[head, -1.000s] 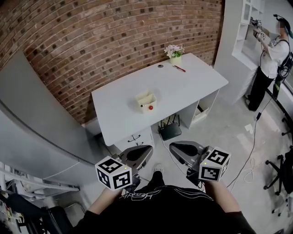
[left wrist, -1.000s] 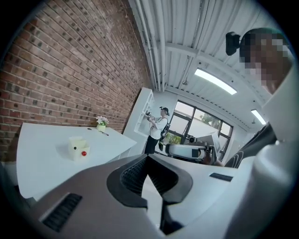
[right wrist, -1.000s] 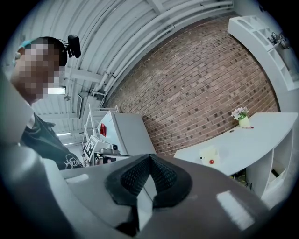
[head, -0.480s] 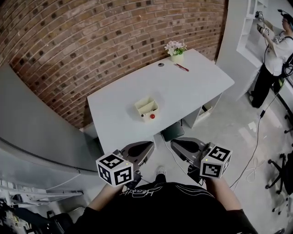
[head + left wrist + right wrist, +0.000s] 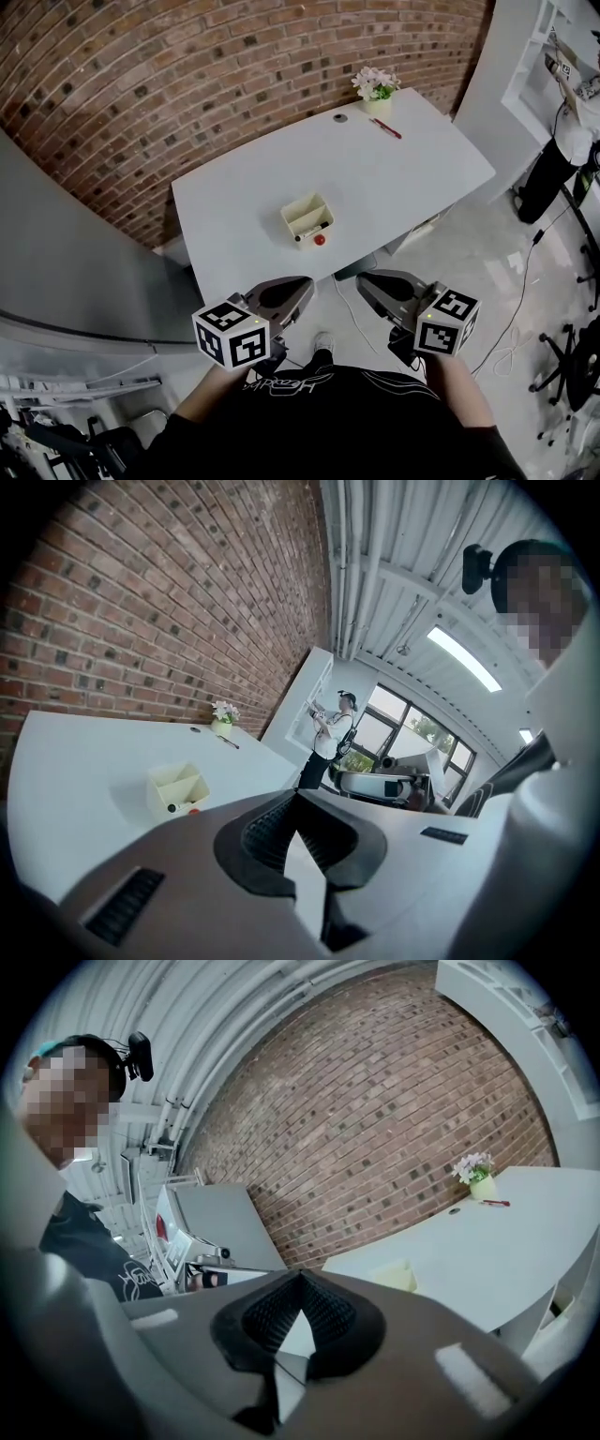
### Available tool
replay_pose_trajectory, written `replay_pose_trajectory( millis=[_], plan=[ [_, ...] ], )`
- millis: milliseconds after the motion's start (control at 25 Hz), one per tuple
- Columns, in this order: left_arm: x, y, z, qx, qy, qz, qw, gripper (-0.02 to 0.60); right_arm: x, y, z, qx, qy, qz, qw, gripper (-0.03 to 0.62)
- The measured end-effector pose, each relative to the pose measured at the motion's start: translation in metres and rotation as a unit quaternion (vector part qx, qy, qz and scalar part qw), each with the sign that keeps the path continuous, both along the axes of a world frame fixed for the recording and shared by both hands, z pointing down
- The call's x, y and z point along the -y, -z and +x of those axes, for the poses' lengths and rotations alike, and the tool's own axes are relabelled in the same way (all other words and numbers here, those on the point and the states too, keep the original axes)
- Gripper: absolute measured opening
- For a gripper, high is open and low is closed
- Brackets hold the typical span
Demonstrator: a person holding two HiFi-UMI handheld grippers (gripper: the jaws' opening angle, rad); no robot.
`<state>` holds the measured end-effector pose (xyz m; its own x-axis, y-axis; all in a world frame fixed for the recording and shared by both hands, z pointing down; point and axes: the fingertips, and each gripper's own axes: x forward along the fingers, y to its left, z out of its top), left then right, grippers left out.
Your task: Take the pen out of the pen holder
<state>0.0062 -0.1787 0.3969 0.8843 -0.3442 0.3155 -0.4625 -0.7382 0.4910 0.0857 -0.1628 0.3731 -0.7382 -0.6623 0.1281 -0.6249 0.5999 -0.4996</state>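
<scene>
Head view, pen: slim black pen [image 5: 313, 231] lies in the near compartment of the cream rectangular plastic pen holder [image 5: 302, 210] on a white table [image 5: 234, 197]. Its long axis runs lower-left to upper-right.
Head view, nearby: small red round thing [image 5: 320, 240] just beside the holder.
Left gripper view: we see the left gripper [image 5: 298, 797], jaws together on nothing, holder well ahead.
Right gripper view: right gripper [image 5: 300, 1279], jaws together on nothing.

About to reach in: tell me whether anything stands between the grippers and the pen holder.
Nothing visible blocks it. The pen holder sits near the front edge of the desk, ahead of the left gripper and right gripper; only a small red object lies by its near corner.
</scene>
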Motion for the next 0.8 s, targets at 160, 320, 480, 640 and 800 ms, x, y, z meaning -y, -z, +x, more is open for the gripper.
replay_pose_trajectory(
  millis=[160,320,480,640,800],
  plan=[
    [0.02,-0.013,-0.006,0.001,0.009,-0.019,0.9998,0.002,0.022,-0.015,-0.003,-0.003,0.007,-0.023,1.0,0.003],
    [0.039,-0.03,-0.016,0.005,0.019,-0.038,0.9991,0.003,0.045,-0.034,-0.01,-0.012,0.014,-0.045,0.999,0.003],
    [0.055,-0.044,-0.025,0.01,0.029,-0.054,0.9981,0.003,0.066,-0.047,-0.013,-0.028,0.016,-0.052,0.998,0.005],
    [0.068,-0.054,-0.03,0.008,0.034,-0.069,0.997,0.003,0.086,-0.057,-0.014,-0.05,0.02,-0.047,0.997,0.006],
    [0.079,-0.064,-0.037,0.009,0.04,-0.084,0.9956,0.003,0.102,-0.065,-0.026,-0.054,0.046,-0.036,0.997,0.037]
  ],
)
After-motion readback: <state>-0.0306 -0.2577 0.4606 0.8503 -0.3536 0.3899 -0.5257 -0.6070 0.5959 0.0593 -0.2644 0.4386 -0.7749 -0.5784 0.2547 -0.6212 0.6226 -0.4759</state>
